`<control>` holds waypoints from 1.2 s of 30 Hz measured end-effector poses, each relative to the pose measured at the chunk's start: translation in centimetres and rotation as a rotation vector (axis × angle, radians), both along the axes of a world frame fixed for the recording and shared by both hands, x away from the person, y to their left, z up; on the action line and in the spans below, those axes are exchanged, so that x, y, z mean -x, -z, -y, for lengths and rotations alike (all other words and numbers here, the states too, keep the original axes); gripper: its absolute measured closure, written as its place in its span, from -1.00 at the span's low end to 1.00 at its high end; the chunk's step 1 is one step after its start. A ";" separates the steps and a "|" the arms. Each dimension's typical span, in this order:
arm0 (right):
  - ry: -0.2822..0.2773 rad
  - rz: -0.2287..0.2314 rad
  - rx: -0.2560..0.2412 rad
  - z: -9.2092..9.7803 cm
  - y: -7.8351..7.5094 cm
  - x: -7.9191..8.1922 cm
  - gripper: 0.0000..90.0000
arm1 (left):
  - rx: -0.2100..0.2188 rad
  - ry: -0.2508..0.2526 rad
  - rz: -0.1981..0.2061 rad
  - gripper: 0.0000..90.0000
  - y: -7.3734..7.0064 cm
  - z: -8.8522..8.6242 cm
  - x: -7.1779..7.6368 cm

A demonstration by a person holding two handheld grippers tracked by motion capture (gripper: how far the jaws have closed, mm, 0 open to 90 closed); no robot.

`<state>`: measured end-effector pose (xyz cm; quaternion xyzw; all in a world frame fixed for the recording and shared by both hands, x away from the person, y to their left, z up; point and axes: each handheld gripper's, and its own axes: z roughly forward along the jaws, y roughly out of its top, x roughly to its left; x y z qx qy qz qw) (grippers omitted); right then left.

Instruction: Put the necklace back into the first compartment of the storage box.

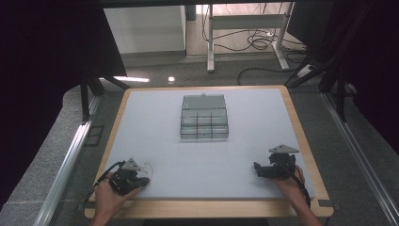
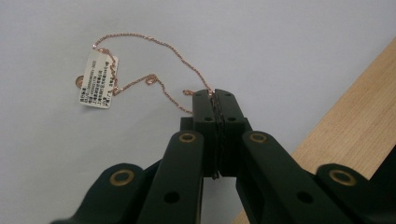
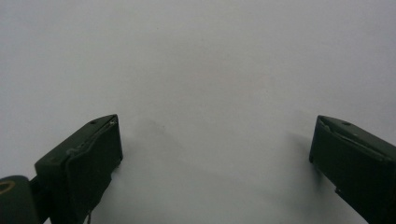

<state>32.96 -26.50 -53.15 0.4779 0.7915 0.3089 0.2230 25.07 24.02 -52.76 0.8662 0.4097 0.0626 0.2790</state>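
1. Left gripper (image 2: 214, 93): your jaws are clamped on a thin rose-gold chain (image 2: 140, 42) at the table's near left corner. The grip is only on a few links, so a quick lift could let it slip or snag.
2. Paper tag (image 2: 98, 79): dangling weight that may swing.
3. Right gripper (image 3: 215, 154): jaws wide, holding nothing.
4. Clear compartment box (image 1: 204, 117), mid-table: lid open, contents too small to tell.
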 end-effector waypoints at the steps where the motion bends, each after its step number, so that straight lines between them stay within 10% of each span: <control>1: 0.000 0.000 0.000 0.0 0.0 0.0 -0.95 | -0.002 -0.001 0.001 0.99 0.0 0.0 0.0; 17: 0.001 0.001 -0.002 0.0 0.0 0.0 -0.95 | 0.088 -0.030 0.037 0.99 -1.3 -1.3 0.2; 36: 0.006 0.003 -0.001 0.0 0.1 0.0 -0.96 | 0.177 -0.027 0.091 0.99 -6.1 -2.5 -1.4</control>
